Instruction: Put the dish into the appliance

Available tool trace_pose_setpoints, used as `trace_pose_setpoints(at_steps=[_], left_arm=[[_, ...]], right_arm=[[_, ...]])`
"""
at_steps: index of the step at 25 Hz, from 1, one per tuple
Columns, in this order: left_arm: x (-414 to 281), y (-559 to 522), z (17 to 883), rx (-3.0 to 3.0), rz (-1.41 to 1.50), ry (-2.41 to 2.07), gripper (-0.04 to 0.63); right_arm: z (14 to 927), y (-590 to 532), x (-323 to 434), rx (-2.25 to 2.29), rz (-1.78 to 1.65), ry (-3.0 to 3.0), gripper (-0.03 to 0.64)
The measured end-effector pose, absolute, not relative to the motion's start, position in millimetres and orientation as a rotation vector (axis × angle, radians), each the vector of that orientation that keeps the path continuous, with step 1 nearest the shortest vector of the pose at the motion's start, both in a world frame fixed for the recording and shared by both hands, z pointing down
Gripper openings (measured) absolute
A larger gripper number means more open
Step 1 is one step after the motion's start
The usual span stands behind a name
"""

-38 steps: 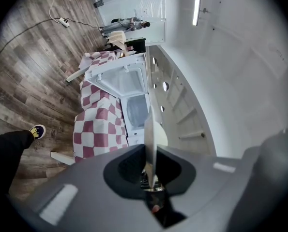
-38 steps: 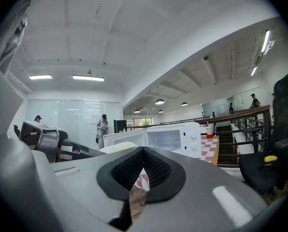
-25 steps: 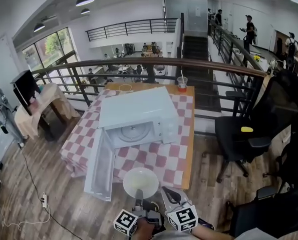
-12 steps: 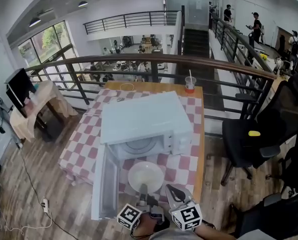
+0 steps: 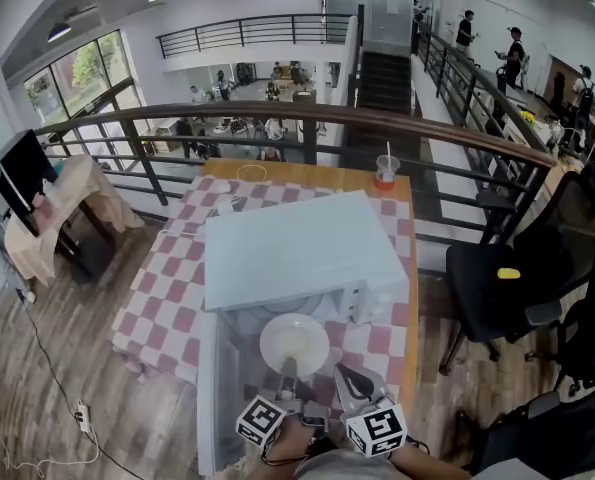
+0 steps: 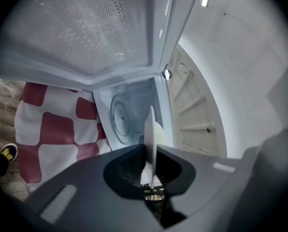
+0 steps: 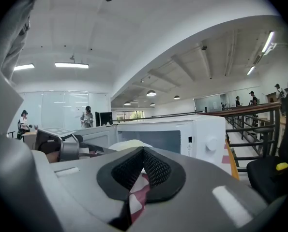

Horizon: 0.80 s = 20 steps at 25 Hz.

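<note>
Far left: side table (image 5: 57, 208) with a dark monitor (image 5: 22, 173), well clear of the work. Nearer: door (image 5: 215, 398) of the microwave (image 5: 297, 248), standing wide open, out past the edge of the checked tablecloth (image 5: 167, 288). Could catch the marker cube (image 5: 262, 420) on a careless sweep.

Next, left gripper (image 5: 288, 373), clamped on the near rim of the dish (image 5: 294, 344); in the left gripper view, plate edge-on (image 6: 151, 129) between pads pressed tight. Only 1 thin pinch at 1 edge, so likely to droop or twist out if jolted. Held just in front of the microwave's mouth, apparently not yet inside. Might clip the top lip or side frame of the cavity on entry if carried too high or tilted. Might land off-centre on the turntable (image 6: 119, 120) and rock.

Just beside, to the right: right gripper (image 5: 350, 380), jaws together, nothing between, only cloth visible beyond. No support under the dish on a failed pinch. Could bump the front panel and knob (image 7: 212, 144) when travelling alongside.

Further right and back: cup (image 5: 386, 173) with a straw by the table's far edge, well apart, no obstacle. Black chair (image 5: 517, 268) off the table's right side, out of the path. Nothing between dish and opening.
</note>
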<state>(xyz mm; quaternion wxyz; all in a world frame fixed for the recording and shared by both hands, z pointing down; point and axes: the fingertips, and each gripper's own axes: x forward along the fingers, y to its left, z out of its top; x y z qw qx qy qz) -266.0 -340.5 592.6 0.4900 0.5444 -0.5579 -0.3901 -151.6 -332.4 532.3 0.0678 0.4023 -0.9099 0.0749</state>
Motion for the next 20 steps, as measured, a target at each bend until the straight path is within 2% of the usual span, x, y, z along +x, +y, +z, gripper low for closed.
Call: trace_pose_setpoints(at_steps=[20], left_arm=[[-311,-428,644,1.215,-0.969,-1.395,0.031]], right_arm=[[556,-368,-192,1.163,0.268,-2.703,0.000]])
